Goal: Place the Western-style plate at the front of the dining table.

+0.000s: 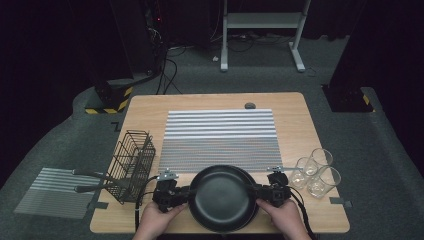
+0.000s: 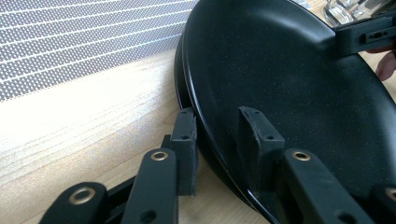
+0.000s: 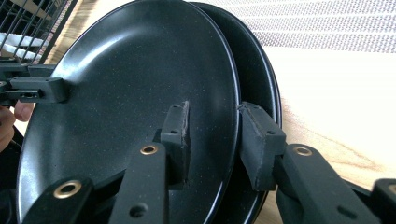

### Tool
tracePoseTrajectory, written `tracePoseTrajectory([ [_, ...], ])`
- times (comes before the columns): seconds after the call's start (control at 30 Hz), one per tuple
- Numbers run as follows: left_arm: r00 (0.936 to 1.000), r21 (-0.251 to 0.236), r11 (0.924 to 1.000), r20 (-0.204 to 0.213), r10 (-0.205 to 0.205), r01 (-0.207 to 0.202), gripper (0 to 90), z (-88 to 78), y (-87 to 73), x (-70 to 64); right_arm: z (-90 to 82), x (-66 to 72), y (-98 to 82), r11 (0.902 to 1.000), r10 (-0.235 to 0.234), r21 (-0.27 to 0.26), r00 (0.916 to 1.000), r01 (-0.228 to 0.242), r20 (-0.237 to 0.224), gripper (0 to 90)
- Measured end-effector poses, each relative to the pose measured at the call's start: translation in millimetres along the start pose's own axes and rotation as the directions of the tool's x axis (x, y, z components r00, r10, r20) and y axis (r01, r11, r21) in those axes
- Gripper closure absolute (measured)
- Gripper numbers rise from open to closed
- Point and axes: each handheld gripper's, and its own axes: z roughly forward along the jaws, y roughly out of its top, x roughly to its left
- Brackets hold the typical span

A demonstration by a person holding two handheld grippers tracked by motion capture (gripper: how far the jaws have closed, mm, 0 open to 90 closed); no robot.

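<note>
Two black plates lie stacked at the table's near edge. The top plate (image 1: 220,192) (image 2: 289,93) (image 3: 126,93) sits a little askew, so the lower plate's rim (image 1: 254,200) (image 2: 178,79) (image 3: 261,79) peeks out beside it. My left gripper (image 1: 189,192) (image 2: 217,126) straddles the top plate's left rim, one jaw inside the dish and one under it. On the opposite rim my right gripper (image 1: 256,192) (image 3: 212,121) holds the same way. Both are shut on the top plate, a hand behind each.
A black wire basket (image 1: 132,162) with long-handled utensils (image 1: 92,175) stands at the table's left edge. A striped mat (image 1: 220,137) covers the middle. Three clear glasses (image 1: 315,172) stand right of the plates. Another striped mat (image 1: 52,192) lies on the floor at left.
</note>
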Motion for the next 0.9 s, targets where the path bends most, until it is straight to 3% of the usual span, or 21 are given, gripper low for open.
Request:
tracePoseTrajectory([
  [0.23, 1.0, -0.009, 1.0, -0.009, 0.002, -0.002, 70.6, 1.2, 2.8, 1.7, 1.9, -3.8, -2.4, 0.9989, 0.011, -0.047, 0.9997, -0.01, 0.022, 79.1],
  [0.63, 0.9996, -0.021, 0.9995, -0.016, -0.022, 0.021, 71.5, 12.0, 9.6, 5.9, 0.9, -8.5, 6.8, 0.9965, 0.02, -0.082, 0.9995, -0.018, 0.024, 80.8],
  [0.77, 0.9989, -0.046, 0.9989, -0.046, -0.007, 0.005, 74.2, 12.1, 15.5, 7.3, 3.7, -7.3, 12.9, 0.9969, 0.009, -0.079, 0.9995, -0.007, 0.03, 80.9],
  [0.83, 0.9976, -0.094, 0.9952, -0.067, 0.021, -0.027, 82.2, 8.8, 19.7, 5.8, 4.2, -7.2, 16.2, 0.9978, -0.01, -0.065, 0.9992, 0.013, 0.038, 80.9],
  [0.87, 0.998, -0.085, 0.9952, -0.044, 0.046, -0.05, 87.7, 8.5, 22.6, 4.7, 5.9, -6.4, 17.6, 0.997, -0.007, -0.077, 0.9986, 0.011, 0.052, 81.0],
  [0.9, 0.9987, -0.068, 0.9966, 0.012, 0.049, -0.048, 89.9, 11.3, 25.1, 2.3, 6.4, -6.7, 18.7, 0.9959, -0.004, -0.09, 0.9988, 0.009, 0.049, 81.3],
])
